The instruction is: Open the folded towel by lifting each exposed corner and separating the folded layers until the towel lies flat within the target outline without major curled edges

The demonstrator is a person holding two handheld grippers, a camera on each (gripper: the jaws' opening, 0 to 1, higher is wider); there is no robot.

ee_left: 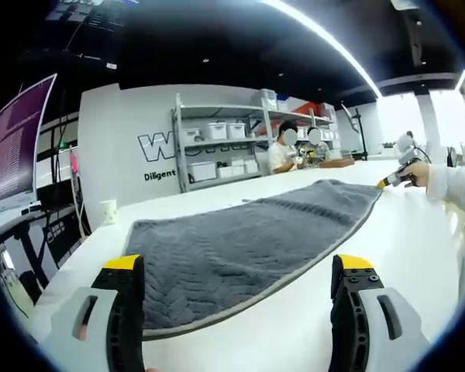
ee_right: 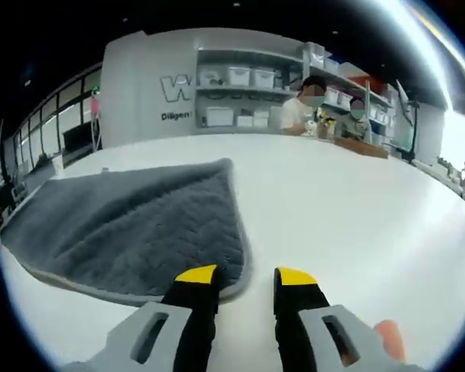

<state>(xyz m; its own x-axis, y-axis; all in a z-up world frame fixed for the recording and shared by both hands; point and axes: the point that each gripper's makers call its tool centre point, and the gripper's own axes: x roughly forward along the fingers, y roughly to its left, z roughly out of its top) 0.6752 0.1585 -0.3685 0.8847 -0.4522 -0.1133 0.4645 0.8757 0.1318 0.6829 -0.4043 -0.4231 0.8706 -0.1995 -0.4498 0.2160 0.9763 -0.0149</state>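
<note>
1. The grey towel (ee_left: pixel 240 248) lies spread on the white surface (ee_left: pixel 310 310), apparently in a single layer. Its herringbone face is up and a lighter bound hem runs round the edge. No target outline can be made out on the surface in either view.

2. In the left gripper view, the left gripper (ee_left: pixel 244 298) hovers low over the near end of the towel. Its yellow-tipped fingers (ee_left: pixel 122 267) are spread wide and hold nothing. One finger is over the cloth; the other is over bare surface, just past the hem.

3. In the right gripper view, the right gripper (ee_right: pixel 246 283) sits at a rounded corner of the towel (ee_right: pixel 132 221). Its fingers (ee_right: pixel 198 277) stand at a moderate gap with nothing between them. The left finger's tip is at the hem, and whether it touches cannot be told; the other finger is over bare surface.

4. In the left gripper view, the right gripper (ee_left: pixel 395 177) also shows at the towel's far corner, held in a hand.

5. Judged from this, the unfolding looks all but done, and the step in hand is a final check or smoothing of corners.

6. The next move probably calls for nipping each end corner and drawing them gently apart to tension the cloth, watching that the hem by the right gripper lies flat and not curled.

7. Shelving with storage bins (ee_right: pixel 240 77) and two seated people stand well behind, apart from the work.
</note>
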